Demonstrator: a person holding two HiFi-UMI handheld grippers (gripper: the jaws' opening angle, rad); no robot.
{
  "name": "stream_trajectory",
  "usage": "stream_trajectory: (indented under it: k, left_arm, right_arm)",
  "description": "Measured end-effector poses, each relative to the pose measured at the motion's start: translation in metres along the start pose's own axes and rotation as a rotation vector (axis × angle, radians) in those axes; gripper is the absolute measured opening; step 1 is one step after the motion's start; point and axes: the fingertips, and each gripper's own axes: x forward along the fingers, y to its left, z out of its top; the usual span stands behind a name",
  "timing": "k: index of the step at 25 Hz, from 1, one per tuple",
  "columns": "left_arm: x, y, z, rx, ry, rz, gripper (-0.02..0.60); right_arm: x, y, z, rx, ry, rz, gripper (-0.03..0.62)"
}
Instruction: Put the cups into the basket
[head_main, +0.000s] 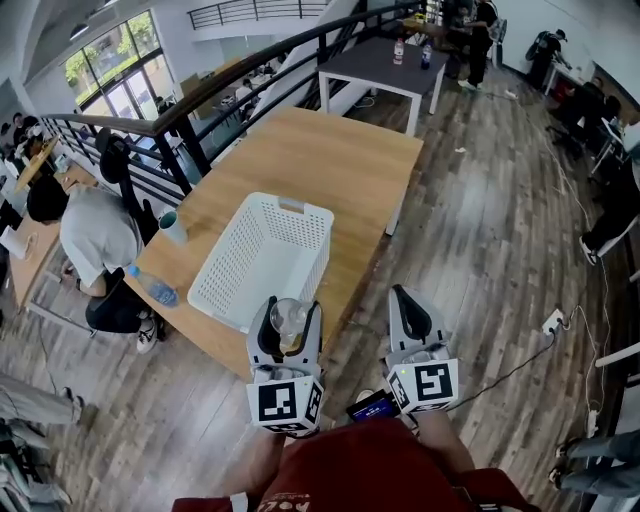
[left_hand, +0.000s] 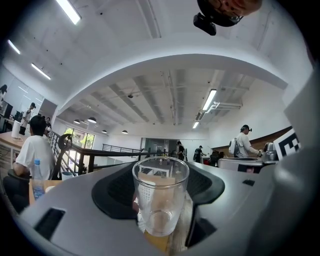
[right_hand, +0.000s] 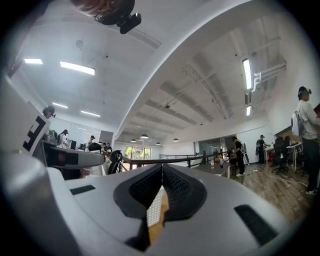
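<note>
The left gripper (head_main: 287, 322) is clamped on a clear glass cup (left_hand: 160, 197), its jaws held wide apart by the cup's sides. The cup stands upright between them and looks empty. In the head view it hangs at the near edge of the wooden bench (head_main: 335, 150), just beside the near corner of the white perforated basket (head_main: 228, 268). The basket sits on the bench with nothing visible inside it. The right gripper (head_main: 402, 296) is closed with its jaw tips meeting and nothing between them. It is held level beside the left one, off the bench's near right side and above the plank floor. A second cup (head_main: 173, 227), pale with a dark rim, stands upright on the bench to the left of the basket, apart from it. A water bottle (head_main: 152, 287) lies at the bench's left corner. A person in a pale shirt (head_main: 95, 238) sits hunched just beyond that corner.
</note>
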Motion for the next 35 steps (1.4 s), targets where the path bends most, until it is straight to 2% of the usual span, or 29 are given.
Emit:
stream_trajectory:
  k: [12, 19, 23, 35]
  left_arm:
    - [0.088, -0.07, -0.018, 0.012, 0.037, -0.071, 0.288]
    - [0.116, -0.091, -0.025, 0.03, 0.054, -0.056, 0.288]
    - [0.127, -0.096, -0.025, 0.032, 0.057, -0.043, 0.288]
    - [0.162, -0.072, -0.03, 0.015, 0.053, -0.025, 0.288]
  right_arm:
    - [0.016, -0.106, -0.019, 0.032, 0.018, -0.067, 0.011]
    - [0.023, -0.153, -0.024, 0.071, 0.012, -0.095, 0.01]
    - [0.03, -0.167, -0.024, 0.086, 0.007, -0.089, 0.01]
    - [0.079, -0.158, -0.033, 0.068, 0.027, -0.041, 0.01]
